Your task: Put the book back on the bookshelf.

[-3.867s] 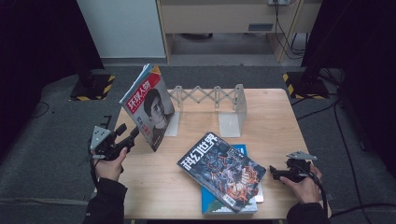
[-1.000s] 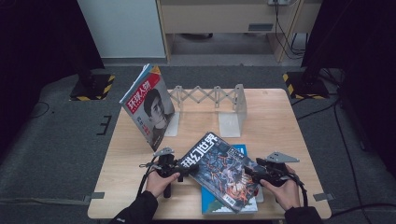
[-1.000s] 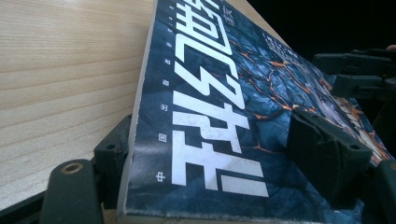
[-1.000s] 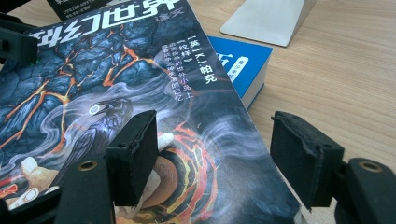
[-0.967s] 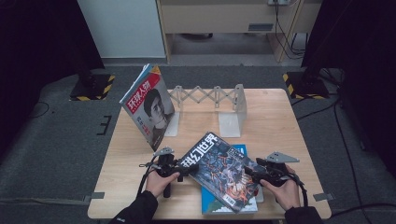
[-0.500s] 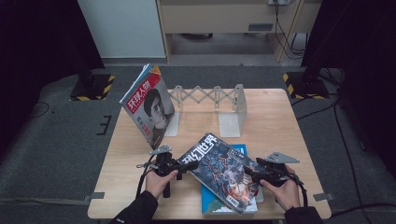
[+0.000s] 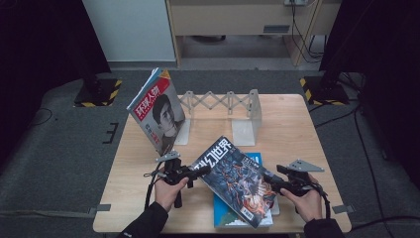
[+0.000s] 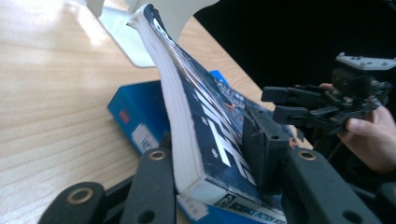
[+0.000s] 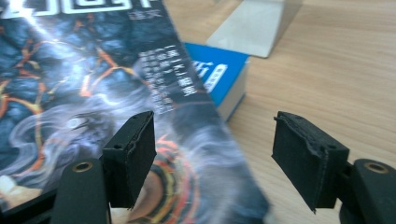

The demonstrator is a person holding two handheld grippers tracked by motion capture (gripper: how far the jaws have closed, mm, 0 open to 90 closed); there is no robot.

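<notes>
Left hand-held gripper [image 7: 202, 171] just closed, clenching dark magazine [image 7: 237, 181] corner, right hand-held gripper [image 7: 267, 179] released, expanding rack [image 7: 225, 101] holding portrait magazine [image 7: 159, 111]

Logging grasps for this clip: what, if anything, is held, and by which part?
The left gripper clamps the dark magazine at its near-left corner by the spine. The right gripper is open, holding nothing.

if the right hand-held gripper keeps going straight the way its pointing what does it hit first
Probably the dark science fiction magazine: the right hand-held gripper has open jaws that straddle its near edge, with one pad over the cover. The blue book lies beyond it. Depth is hard to judge.
</notes>
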